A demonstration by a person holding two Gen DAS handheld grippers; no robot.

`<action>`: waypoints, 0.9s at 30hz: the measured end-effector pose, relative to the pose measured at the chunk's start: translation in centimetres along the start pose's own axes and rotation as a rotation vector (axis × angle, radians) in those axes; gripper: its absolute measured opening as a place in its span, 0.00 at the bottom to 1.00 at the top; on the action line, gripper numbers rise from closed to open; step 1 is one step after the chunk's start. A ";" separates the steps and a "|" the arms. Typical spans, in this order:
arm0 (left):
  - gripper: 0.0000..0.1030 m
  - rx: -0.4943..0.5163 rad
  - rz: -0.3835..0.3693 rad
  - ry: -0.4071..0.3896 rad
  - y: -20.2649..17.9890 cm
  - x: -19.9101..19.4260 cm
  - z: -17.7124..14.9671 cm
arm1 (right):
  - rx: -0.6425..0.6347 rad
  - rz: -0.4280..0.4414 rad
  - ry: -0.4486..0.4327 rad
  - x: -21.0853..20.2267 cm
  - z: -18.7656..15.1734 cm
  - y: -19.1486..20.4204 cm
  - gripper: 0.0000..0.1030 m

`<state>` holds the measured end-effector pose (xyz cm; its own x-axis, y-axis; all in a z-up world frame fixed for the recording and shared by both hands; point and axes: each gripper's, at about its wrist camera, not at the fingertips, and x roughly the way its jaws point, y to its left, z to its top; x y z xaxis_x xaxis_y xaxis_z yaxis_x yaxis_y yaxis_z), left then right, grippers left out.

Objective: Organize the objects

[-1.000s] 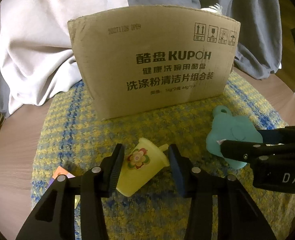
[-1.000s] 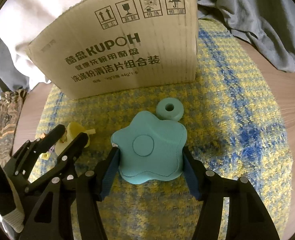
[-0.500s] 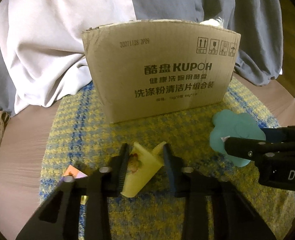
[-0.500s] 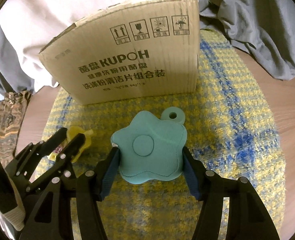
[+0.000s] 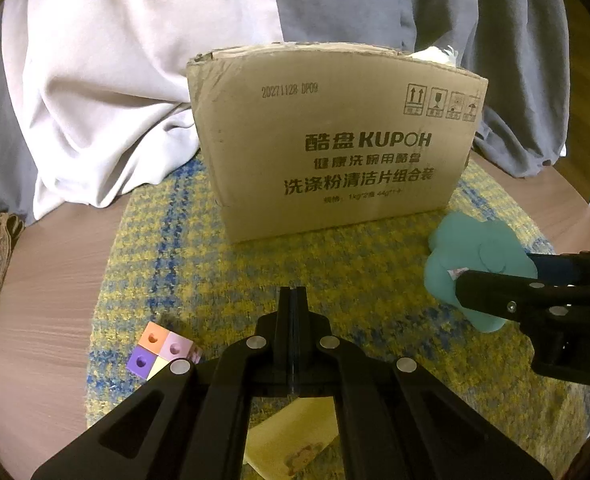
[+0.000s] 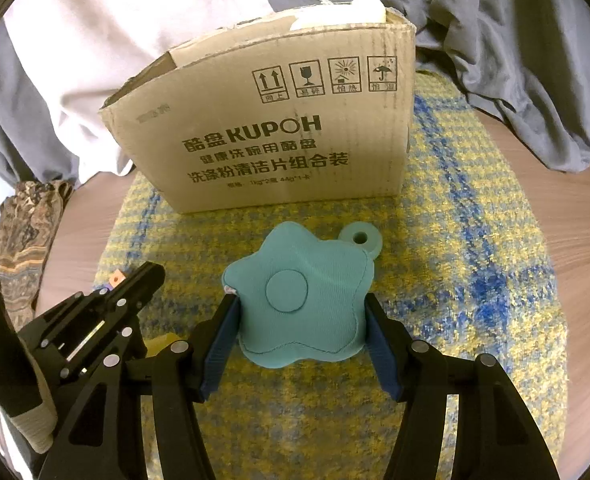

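Observation:
My left gripper is fully shut with nothing between the fingertips; the yellow flower cup lies below and behind the fingers on the rug. My right gripper is shut on the teal star-shaped cushion and holds it above the rug; the cushion also shows in the left wrist view. The open cardboard box stands ahead on the rug, also in the right wrist view. The left gripper shows at the left of the right wrist view.
A multicoloured cube lies on the yellow-blue rug left of my left gripper. White and grey cloth is heaped behind the box. A patterned fabric lies at the left table edge. White stuff sticks out of the box.
My left gripper closed and the yellow cup slipped out, now lying under the fingers. Both grippers rose and pulled back from the box; the right still holds the cushion.

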<state>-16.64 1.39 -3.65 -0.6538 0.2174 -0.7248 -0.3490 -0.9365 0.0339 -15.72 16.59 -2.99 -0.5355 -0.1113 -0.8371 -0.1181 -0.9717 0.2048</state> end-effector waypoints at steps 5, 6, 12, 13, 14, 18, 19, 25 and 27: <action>0.02 -0.009 0.002 0.006 0.3 -0.2 -0.3 | -0.004 0.002 -0.002 -0.2 0.0 0.3 0.59; 0.03 -0.009 0.007 0.004 0.3 -0.3 -0.4 | -0.006 0.003 -0.002 -0.2 0.0 0.4 0.59; 0.58 -0.026 0.046 -0.034 0.6 -1.3 -1.1 | -0.007 0.009 0.002 -0.3 -0.3 0.5 0.59; 0.59 -0.027 0.048 -0.034 0.6 -1.4 -1.2 | -0.006 0.010 0.003 -0.2 -0.3 0.5 0.59; 0.62 -0.029 0.049 -0.030 0.5 -1.5 -1.3 | -0.007 0.011 0.005 -0.2 -0.4 0.5 0.59; 0.81 -0.058 0.055 -0.028 0.7 -2.1 -1.9 | -0.015 0.011 0.006 -0.4 -0.6 0.4 0.59; 0.84 -0.069 0.056 -0.029 0.8 -2.3 -2.1 | -0.016 0.011 0.005 -0.5 -0.7 0.4 0.59; 0.89 -0.124 0.046 -0.010 0.9 -2.5 -3.3 | -0.019 0.010 0.008 -0.8 -0.9 -0.2 0.59; 0.90 -0.140 0.044 -0.002 0.9 -2.3 -3.8 | -0.020 0.009 0.011 -0.8 -1.1 -0.5 0.59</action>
<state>-12.92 -0.99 -4.53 -0.6674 0.1756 -0.7237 -0.2230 -0.9743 -0.0308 -14.29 16.90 -2.94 -0.5271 -0.1226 -0.8409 -0.0961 -0.9746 0.2023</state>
